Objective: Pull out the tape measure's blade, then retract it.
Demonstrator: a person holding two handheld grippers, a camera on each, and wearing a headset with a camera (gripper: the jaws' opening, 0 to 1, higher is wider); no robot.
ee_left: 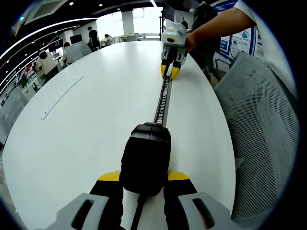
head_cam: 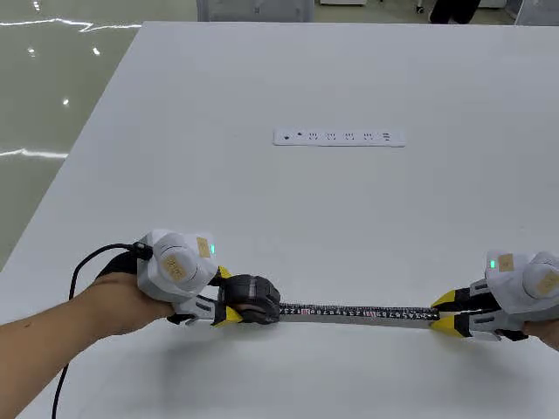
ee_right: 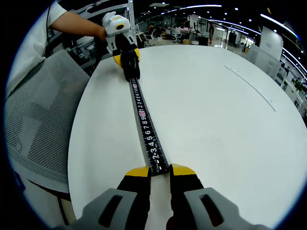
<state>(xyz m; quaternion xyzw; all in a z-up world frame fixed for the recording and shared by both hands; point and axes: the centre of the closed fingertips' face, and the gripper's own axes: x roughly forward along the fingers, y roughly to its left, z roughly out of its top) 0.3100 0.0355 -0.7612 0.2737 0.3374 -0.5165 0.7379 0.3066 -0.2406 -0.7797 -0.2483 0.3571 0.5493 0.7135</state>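
Note:
A black tape measure case (head_cam: pixel 251 298) lies on the white table near the front edge, held between the yellow-tipped jaws of my left gripper (head_cam: pixel 229 298). In the left gripper view the case (ee_left: pixel 145 158) sits between the fingers, and my left gripper (ee_left: pixel 143 176) is shut on it. The dark blade (head_cam: pixel 358 312) runs out flat to the right along the table. My right gripper (head_cam: pixel 444 312) is shut on the blade's end. The right gripper view has the numbered blade (ee_right: pixel 146 132) ending between the closed tips of my right gripper (ee_right: pixel 159 170).
A white power strip (head_cam: pixel 339 138) lies flat in the middle of the table (head_cam: pixel 288 201). A black cable (head_cam: pixel 74 288) trails from the left gripper. Grey mesh chairs (ee_left: pixel 256 124) stand along the table's near edge. People sit at desks far off.

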